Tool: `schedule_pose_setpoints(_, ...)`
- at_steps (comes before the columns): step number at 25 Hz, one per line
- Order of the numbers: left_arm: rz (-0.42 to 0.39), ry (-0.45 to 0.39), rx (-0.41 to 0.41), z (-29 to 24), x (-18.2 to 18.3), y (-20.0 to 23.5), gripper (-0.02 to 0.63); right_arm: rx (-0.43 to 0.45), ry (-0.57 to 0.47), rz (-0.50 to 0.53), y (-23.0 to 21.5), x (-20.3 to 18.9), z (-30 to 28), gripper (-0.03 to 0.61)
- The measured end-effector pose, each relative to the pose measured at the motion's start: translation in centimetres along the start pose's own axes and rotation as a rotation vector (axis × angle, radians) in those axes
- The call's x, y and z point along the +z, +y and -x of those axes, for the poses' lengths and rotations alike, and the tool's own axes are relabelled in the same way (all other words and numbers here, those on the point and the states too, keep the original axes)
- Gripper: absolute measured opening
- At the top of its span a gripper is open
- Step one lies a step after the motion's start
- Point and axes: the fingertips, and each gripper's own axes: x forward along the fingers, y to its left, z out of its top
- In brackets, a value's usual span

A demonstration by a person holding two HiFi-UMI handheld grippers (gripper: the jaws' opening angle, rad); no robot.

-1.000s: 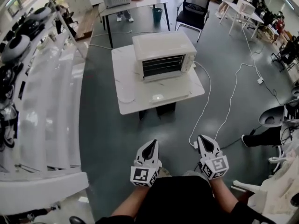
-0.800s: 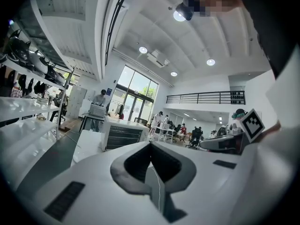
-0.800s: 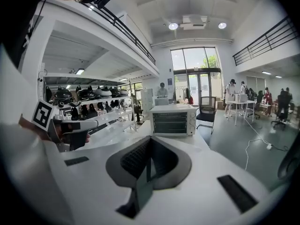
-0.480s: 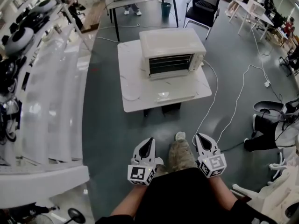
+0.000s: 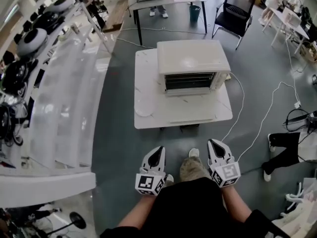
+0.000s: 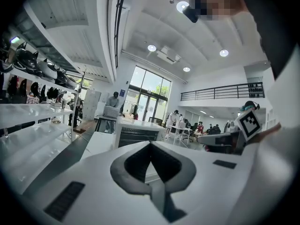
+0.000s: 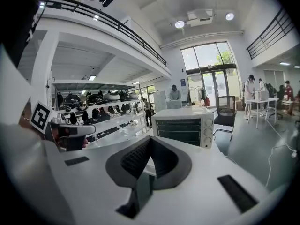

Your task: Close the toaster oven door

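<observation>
the toaster oven (image 5: 193,63) sat on the back half of a low white table (image 5: 148,90), nearer its right edge, with its front facing the person. its door (image 5: 190,110) seemed to lie folded down flat toward the front edge of the tabletop, leaving the wire racks (image 5: 189,81) in plain sight. both claws were held low over the grey floor (image 5: 119,148), well short of the table's front edge. the left gripper (image 5: 159,150) was clenched tight with nothing in it — in its own view the two jaws met at a point, the oven beyond them. the right gripper (image 5: 214,143) was likewise closed and empty, and the oven's three knobs (image 7: 205,134) showed past its jaws. a white cord (image 5: 241,114) ran from the oven's right side down across the floor.
</observation>
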Motion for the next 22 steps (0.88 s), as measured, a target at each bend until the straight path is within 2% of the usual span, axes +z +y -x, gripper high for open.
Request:
schedule_pose_setpoints(4,-0.006,0.013,0.021,-4.5,0.6,0.0,0.017,0.041,0.006,-0.002,-3.3,0.8,-2.9,0.02)
schedule_pose_setpoints(8,0.048,0.004,0.11,-7.2,1.8,1.4,0.017,0.014,0.032,-0.04,-7.3,1.2,-5.0,0.02)
schedule_pose_setpoints(11,0.037,0.015,0.153,-9.2,1.8,1.8,0.017,0.015,0.041,-0.039,-10.4,1.4,-6.4,0.02)
schedule_pose_setpoints(16,0.031,0.02,0.2,-12.0,1.6,1.4,0.017,0.058,0.055,0.071,-13.1,1.7,-9.0,0.02)
schedule_pose_setpoints(22,0.079,0.061,0.233,-12.7,0.0,2.7,0.017,0.085,0.059,0.075,-14.3,2.7,-11.8,0.02)
